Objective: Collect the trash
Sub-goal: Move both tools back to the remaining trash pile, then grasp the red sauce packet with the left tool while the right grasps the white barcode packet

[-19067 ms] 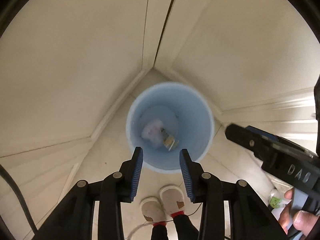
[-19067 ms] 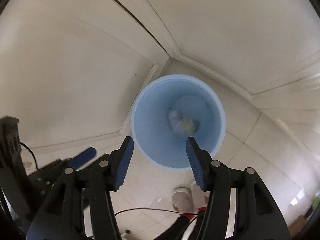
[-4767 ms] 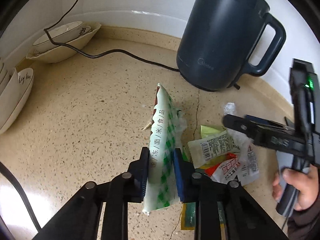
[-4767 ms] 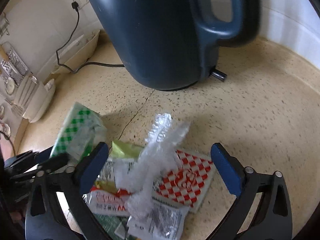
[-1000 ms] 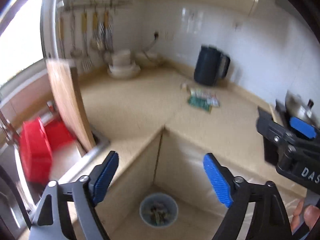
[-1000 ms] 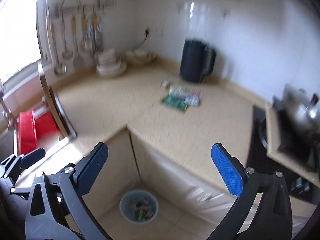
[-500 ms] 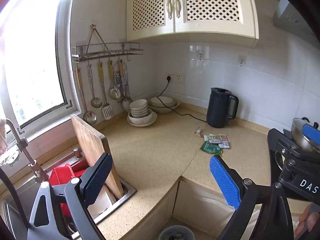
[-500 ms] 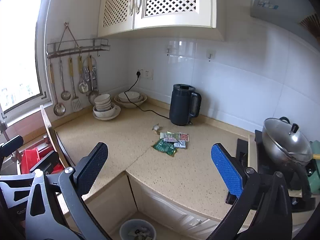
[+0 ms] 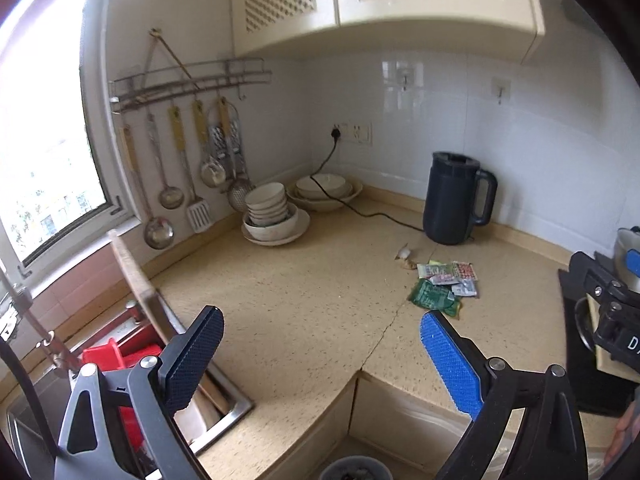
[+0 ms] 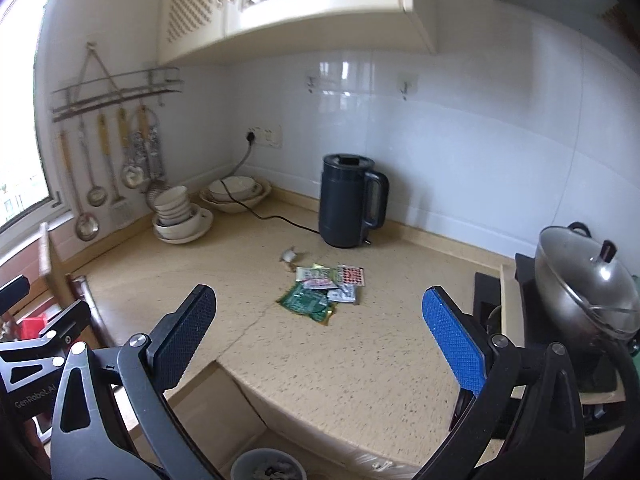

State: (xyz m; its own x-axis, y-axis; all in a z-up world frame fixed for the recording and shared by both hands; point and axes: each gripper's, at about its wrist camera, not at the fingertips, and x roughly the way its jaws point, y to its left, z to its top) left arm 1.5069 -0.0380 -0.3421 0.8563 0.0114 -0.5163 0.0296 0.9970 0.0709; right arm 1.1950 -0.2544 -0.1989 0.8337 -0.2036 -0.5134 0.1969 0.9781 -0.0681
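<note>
Holding both grippers over the bin, which is already carrying some trash on the floor below, we are keeping the left gripper and right gripper empty, jaws spread wide, the left having just been opening. Wrappers are still lying on the tabletop near the kettle, awaiting collection.

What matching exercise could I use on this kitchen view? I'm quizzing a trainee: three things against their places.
Things:
1. kettle
2. green wrapper
3. stacked bowls

Places:
A. under the hanging utensils
B. nearest the counter's front edge, in the trash pile
C. by the back wall, behind the trash

Pairs: 1-C, 2-B, 3-A
</note>
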